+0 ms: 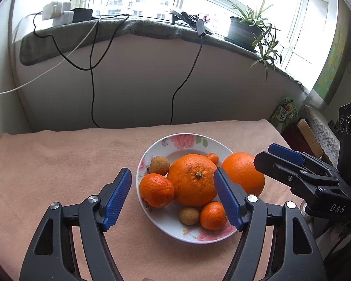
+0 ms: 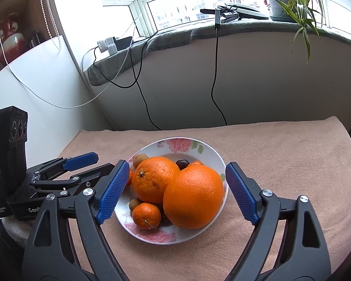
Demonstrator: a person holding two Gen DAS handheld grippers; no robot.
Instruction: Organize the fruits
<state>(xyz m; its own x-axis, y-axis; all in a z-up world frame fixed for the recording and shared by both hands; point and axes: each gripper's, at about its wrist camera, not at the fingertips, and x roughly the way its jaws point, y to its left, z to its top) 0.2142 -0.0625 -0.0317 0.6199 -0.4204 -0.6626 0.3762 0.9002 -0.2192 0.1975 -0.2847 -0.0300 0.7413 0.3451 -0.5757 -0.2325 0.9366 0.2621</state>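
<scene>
All the fruits lie in the flowered bowl [image 2: 206, 149] at the table's centre, big orange [image 2: 193, 196] at 3 o'clock, and both the left gripper [image 1: 173, 196] and right gripper [image 2: 175, 190] stand open and empty, so the task seems nearly finished.

A white bowl [image 1: 152, 149] with pink floral print stands upright on the worktop and holds the fruit. One large orange [image 1: 191, 179] lies at its centre, stem end up. A second large orange [image 2: 193, 196] rests against it on the bowl's right rim. Two mandarins [image 1: 156, 189] lie at the near side, with a small brown longan [image 1: 188, 216] between them. Another longan [image 1: 159, 165] lies far left.
</scene>
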